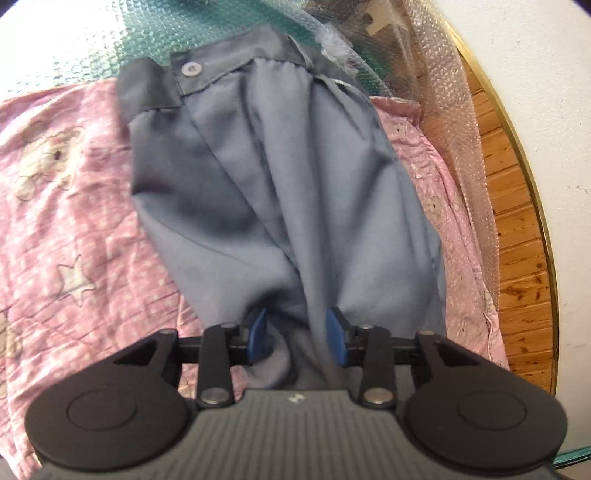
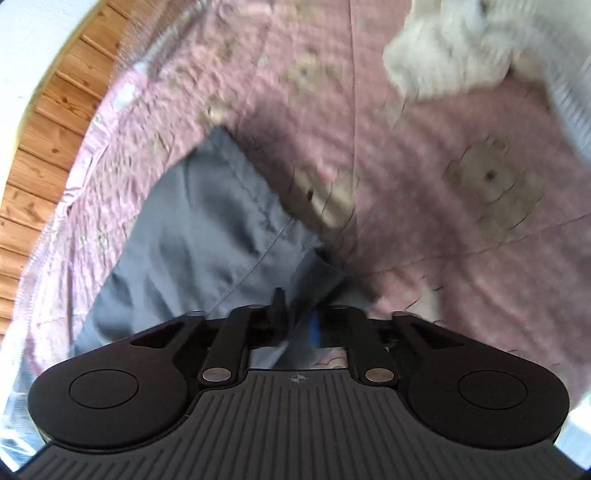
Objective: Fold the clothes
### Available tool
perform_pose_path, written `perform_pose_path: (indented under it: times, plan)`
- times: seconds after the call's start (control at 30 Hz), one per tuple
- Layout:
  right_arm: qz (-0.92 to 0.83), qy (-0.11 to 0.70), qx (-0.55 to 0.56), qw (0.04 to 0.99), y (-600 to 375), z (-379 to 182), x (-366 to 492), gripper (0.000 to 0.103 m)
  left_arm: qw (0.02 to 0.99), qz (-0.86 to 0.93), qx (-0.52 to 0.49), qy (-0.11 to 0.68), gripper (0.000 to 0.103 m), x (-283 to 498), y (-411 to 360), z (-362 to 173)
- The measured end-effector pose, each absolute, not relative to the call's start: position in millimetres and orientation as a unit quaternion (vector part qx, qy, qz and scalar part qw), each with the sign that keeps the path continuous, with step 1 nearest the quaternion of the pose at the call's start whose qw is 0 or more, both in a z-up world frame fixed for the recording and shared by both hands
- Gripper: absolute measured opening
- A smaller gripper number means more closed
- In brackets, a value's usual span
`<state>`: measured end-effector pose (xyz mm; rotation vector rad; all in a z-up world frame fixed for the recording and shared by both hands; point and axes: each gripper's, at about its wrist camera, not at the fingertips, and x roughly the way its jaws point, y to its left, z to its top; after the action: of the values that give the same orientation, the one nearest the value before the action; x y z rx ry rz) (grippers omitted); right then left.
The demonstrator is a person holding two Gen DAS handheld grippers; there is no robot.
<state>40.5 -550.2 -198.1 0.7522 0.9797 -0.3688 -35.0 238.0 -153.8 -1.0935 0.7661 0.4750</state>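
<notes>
Grey trousers (image 1: 280,192) with a waistband and a metal snap button (image 1: 191,69) lie stretched over a pink blanket (image 1: 74,229). My left gripper (image 1: 297,332) has a thick bunch of the grey cloth between its blue pads (image 1: 258,332), and creases fan out from there toward the waistband. In the right wrist view a stitched hem end of the same grey trousers (image 2: 207,229) runs into my right gripper (image 2: 297,325), whose fingers are close together on a corner of the cloth. This view is motion-blurred.
The pink blanket (image 2: 424,184) has bear and star prints. Bubble wrap (image 1: 443,110) and a green sheet (image 1: 229,26) lie at its far edge. A white fluffy item (image 2: 443,55) rests at the upper right. A wooden floor (image 1: 517,221) shows beyond the edge.
</notes>
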Motion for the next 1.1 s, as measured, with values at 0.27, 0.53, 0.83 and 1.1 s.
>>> perform_pose_path:
  times: [0.27, 0.53, 0.83, 1.1]
  plan:
    - [-0.229, 0.392, 0.169, 0.875, -494, -123, 42, 0.053, 0.76, 0.24, -0.513, 0.317, 0.048, -53, 299, -141]
    - [-0.056, 0.426, 0.094, 0.898, -300, -114, 84, 0.063, 0.751, 0.243, -0.515, 0.333, 0.04, -36, 381, -176]
    - [0.113, 0.464, 0.015, 0.878, -99, -108, 83, 0.08, 0.81, 0.142, -0.452, 0.347, 0.073, 15, 448, -136]
    - [0.206, 0.482, -0.068, 0.849, 1, -103, 59, 0.084, 0.808, 0.028, -0.382, 0.448, 0.074, 99, 460, -162]
